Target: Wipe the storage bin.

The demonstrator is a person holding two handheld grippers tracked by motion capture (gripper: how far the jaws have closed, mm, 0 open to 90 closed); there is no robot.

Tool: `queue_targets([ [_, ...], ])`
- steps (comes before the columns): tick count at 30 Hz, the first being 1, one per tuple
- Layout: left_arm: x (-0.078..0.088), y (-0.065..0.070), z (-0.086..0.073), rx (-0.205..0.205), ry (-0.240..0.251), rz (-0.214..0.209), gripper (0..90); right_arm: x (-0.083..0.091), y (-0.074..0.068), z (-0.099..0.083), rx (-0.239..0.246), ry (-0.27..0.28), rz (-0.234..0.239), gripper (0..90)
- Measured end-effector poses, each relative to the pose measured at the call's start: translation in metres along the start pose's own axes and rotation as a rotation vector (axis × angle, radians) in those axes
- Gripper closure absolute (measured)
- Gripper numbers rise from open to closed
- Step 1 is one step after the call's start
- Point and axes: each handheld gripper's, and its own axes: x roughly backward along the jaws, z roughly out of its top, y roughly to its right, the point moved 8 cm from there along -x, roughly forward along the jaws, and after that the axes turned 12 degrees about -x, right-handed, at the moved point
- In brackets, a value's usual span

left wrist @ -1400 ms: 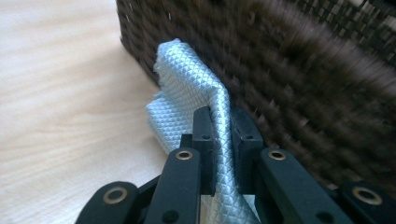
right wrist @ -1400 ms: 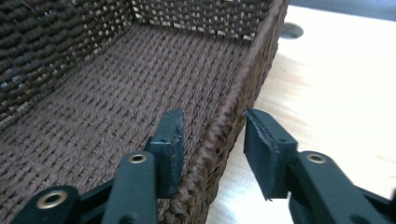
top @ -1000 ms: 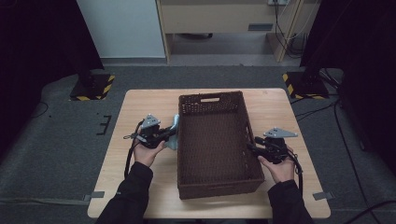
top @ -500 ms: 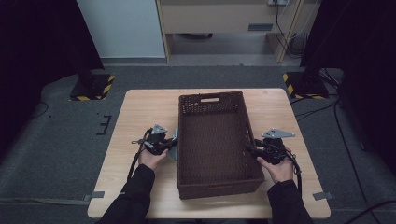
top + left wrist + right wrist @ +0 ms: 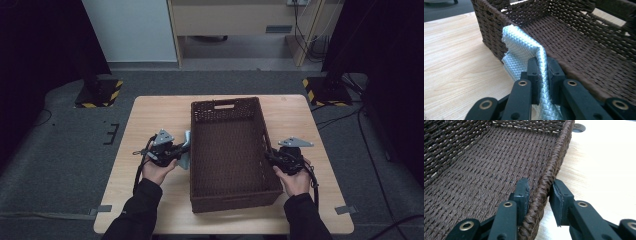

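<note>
1. Basket (image 5: 227,150): dark brown woven, rectangular, standing on the light wooden counter (image 5: 150,120). Its long axis runs near to far, and the far end wall carries a handle slot. No brand, label or readable writing is seen on the basket, the cloth or the tools.
2. Cloth (image 5: 524,50): pale blue with a quilted diamond texture, lying against the outside of the basket's left wall at about mid-length, its upper edge reaching the rim. In the high view it shows as a pale patch just left of that wall (image 5: 185,152).
3. Left tool (image 5: 543,75): jaws together, clamped on a fold of the cloth, hard by the basket's left rim. In the high view it sits just left of the basket (image 5: 186,148).
4. Right tool (image 5: 540,192): jaws straddle the basket's right rim, one pad inside the wall and one outside. The inner pad lies against the weave; the outer pad stands slightly off it. The jaws have just been closing, with the rim between them. In the high view it sits at the right wall, nearer than mid-length (image 5: 269,156).
5. Change from the earlier frames: the left tool and cloth were farther along the left wall a second ago and now sit nearer. The basket has kept its place, and the right tool has stayed at the right wall.
</note>
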Motion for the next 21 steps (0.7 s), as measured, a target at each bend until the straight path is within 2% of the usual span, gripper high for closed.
queue_targets([
  [5,0.003,0.001,-0.01,-0.003,-0.01,-0.012,81.9,-0.004,-0.001,0.003,-0.008,0.006,-0.01,68.7],
  [7,-0.002,0.0,-0.021,0.011,-0.032,-0.019,81.9,-0.005,0.0,0.003,-0.008,0.004,0.0,67.9],
  [10,-0.011,-0.002,-0.036,0.016,-0.094,-0.019,81.9,-0.005,0.0,0.003,-0.01,0.015,0.012,66.3],
  [12,-0.017,-0.002,-0.043,0.038,-0.101,-0.028,81.9,-0.004,0.0,0.003,0.011,0.022,0.018,64.3],
  [15,-0.022,-0.004,-0.05,0.04,-0.132,-0.011,81.9,0.0,0.0,0.004,0.022,0.032,0.043,59.6],
  [18,-0.018,-0.006,-0.046,0.041,-0.116,0.005,81.9,0.005,0.0,0.006,0.032,0.045,0.067,56.8],
  [21,-0.008,-0.005,-0.031,0.043,-0.058,0.013,81.9,0.01,0.0,0.007,0.039,0.053,0.09,54.8],
])
